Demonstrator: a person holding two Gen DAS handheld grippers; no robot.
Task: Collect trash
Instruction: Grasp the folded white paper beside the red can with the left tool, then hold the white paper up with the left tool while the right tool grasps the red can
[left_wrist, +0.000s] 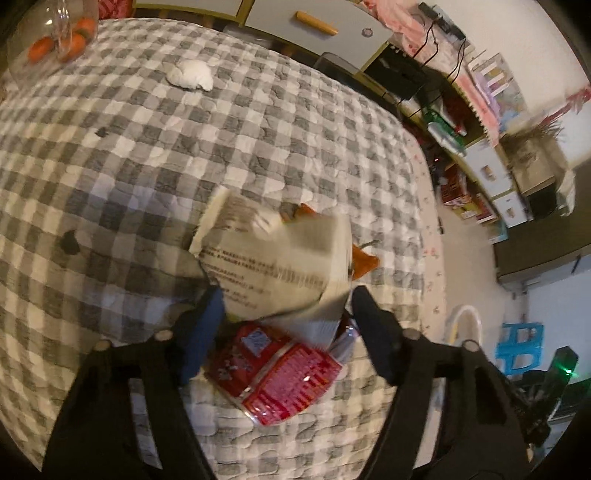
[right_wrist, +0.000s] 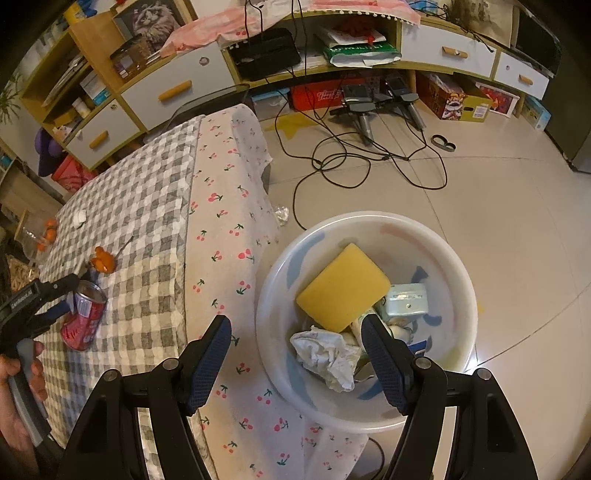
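Left wrist view, from the left edge: I see a glass bowl (left_wrist: 59, 40) of oranges at the far corner of the checked cloth (left_wrist: 110, 166), then a white tissue wad (left_wrist: 192, 75) lying by itself further along. Nearer me, the left gripper (left_wrist: 287, 299) points down at the table with its 2 fingers spread. A red can (left_wrist: 280, 373) lies on its side between them, and I can see a gap between the can and the right-hand pad, so nothing is pinched. A blurred sheet of printed paper (left_wrist: 273, 258) covers the can's far end, and an orange peel (left_wrist: 364, 262) sits just beyond it, near the table's edge. Right wrist view, again from the left: a hand (right_wrist: 22, 376) grips the left tool's handle, and that tool's fingers straddle the can's open end. Past the cherry-print cloth (right_wrist: 229, 221) hanging over the table's side, the right gripper (right_wrist: 295, 328) hangs with its pads well apart and nothing between them, 1 pad over the cloth and 1 over the white bin (right_wrist: 469, 295) on the floor. Inside the bin lie a yellow sponge (right_wrist: 343, 288), crumpled paper (right_wrist: 325, 354) and a pale blue box (right_wrist: 406, 299).
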